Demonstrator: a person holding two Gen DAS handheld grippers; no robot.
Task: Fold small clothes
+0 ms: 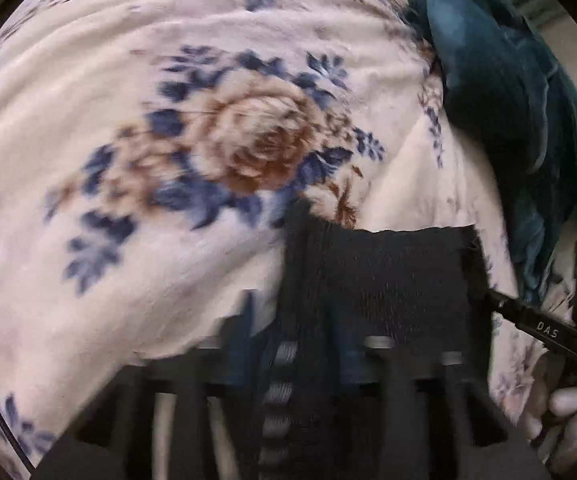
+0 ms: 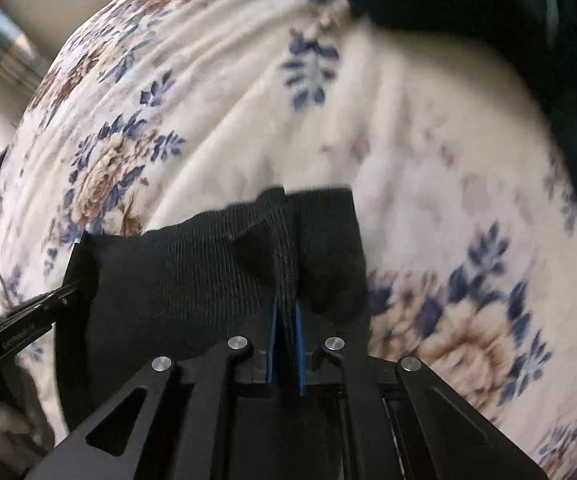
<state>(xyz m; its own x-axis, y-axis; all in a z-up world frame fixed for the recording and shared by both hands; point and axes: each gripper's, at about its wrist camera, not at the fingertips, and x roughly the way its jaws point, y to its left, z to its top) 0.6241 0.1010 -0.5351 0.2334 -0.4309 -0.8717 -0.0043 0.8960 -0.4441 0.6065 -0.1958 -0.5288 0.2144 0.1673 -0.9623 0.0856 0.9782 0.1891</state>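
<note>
Black knit garment (image 2: 192,276), small, held up between both grippers just above a floral blanket (image 2: 428,152) on what looks like a bed. A dark teal cloth (image 1: 500,92) lies at the blanket's far edge, apart from the garment.

Right gripper (image 2: 287,312): blue pads closed tight on a bunched vertical pleat of the garment; fabric fills the gap. In its view the left gripper's tips meet the garment's left edge.

Left gripper (image 1: 284,344): view blurred, but the dark fabric runs down between its fingers and the jaws appear pinched on it. The right gripper's tip shows at the garment's right edge in this view.

Step, as judged: mid-fold. The garment hangs spread between two gripped edges, its top hem roughly level; no finished fold visible. Motion blur suggests it is being carried.

Next move calls for: keeping both pinches firm and the span taut, lowering the free edge onto the blanket, then bringing the held edge over it evenly. Risk: the knit sagging or slipping unevenly.
</note>
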